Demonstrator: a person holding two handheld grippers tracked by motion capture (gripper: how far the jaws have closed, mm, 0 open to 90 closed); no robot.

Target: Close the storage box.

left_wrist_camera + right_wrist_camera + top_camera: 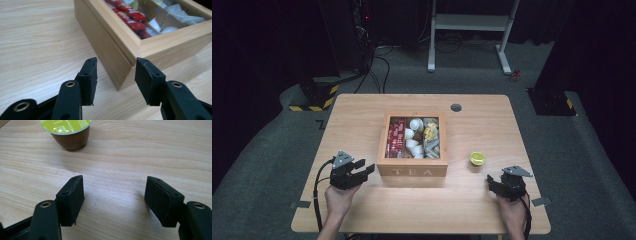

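High view: coffee capsule (477,158) lies on table (362,115) beside tea box (412,171), not yet grasped. L gripper (364,170) & R gripper (492,183) held wide open, empty. Pickup and placing judged outstanding.

A coffee capsule (477,158) stands on the wooden table, to the right of the wooden tea box (412,169) and apart from it, close to the box's front right corner. Its lid is lime-green foil with small pale printed markings, and in the right gripper view the capsule (68,132) shows a brown, tapered body that narrows toward the table, so it rests upright on its small end with the lid facing up and the rim flaring out above the body. It looks whole and sealed. The box is open on top, its three compartments holding red sachets, white capsules and pale wrapped packets.
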